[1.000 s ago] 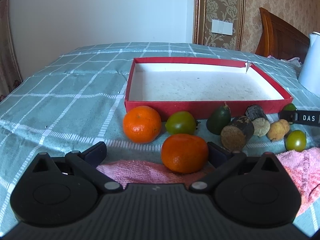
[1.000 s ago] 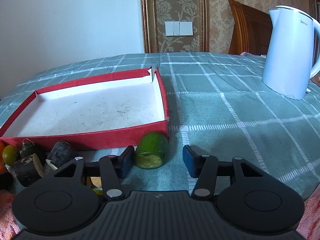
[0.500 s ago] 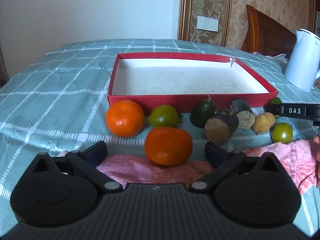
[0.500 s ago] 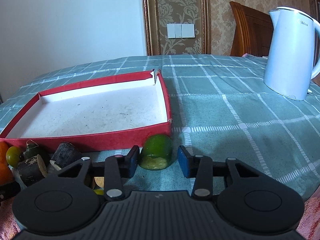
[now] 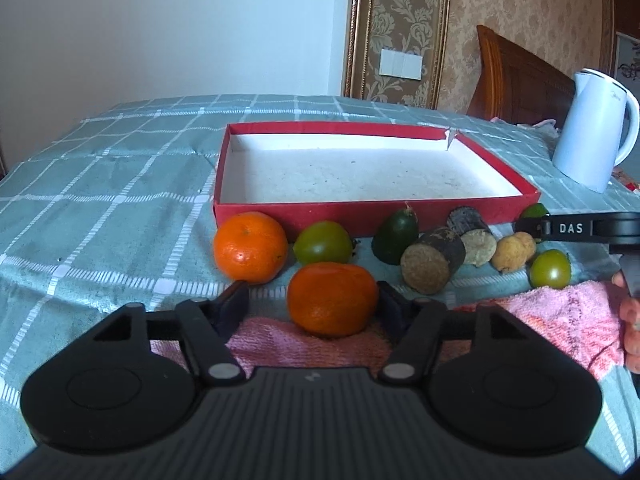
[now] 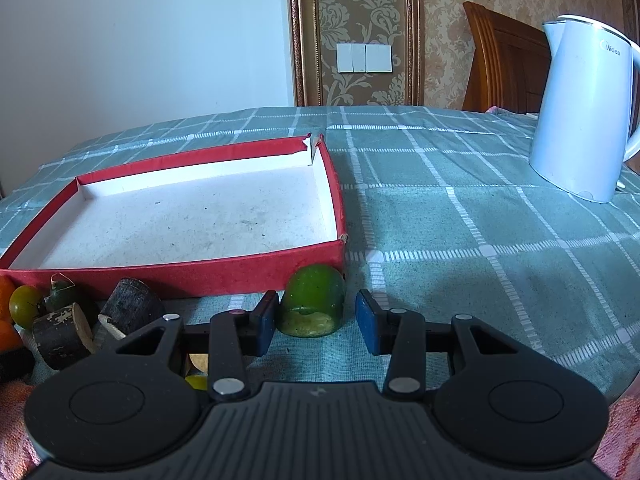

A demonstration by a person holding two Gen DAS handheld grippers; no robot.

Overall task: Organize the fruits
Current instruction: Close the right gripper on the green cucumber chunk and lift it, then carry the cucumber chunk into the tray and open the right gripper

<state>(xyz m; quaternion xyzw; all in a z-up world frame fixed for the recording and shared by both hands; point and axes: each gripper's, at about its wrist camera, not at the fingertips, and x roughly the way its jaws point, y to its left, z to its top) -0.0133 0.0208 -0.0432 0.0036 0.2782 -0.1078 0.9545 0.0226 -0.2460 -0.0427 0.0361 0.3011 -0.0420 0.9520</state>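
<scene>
Orange mandarins point(image 5: 333, 304): 2 | red tray point(image 5: 416, 216): 1 | kettle point(image 6: 580, 108): 1

Oranges: two, point(image 5: 250, 247) at 9 o'clock, point(image 5: 333, 305) at 6. Small round green fruits: two point(image 5: 323, 242), point(image 5: 550, 269). Dark green fruit: one point(image 5: 395, 236). Cut green fruit: one point(image 6: 313, 301). Dark-barked cut pieces: two point(image 5: 433, 265), point(image 5: 472, 230). Knobbly yellow fruit: one point(image 5: 513, 251). Red box: one point(image 5: 400, 212). Kettle: one point(image 5: 591, 136). Pink towel: one point(image 5: 560, 320).

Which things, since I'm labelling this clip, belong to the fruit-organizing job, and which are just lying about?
Job: red box, near orange, far orange, round green fruit, dark green fruit, small green fruit, cut green fruit, yellowish lumpy fruit, probably the dark cut pieces.
Lying about: white kettle, pink towel, checked tablecloth.
</scene>
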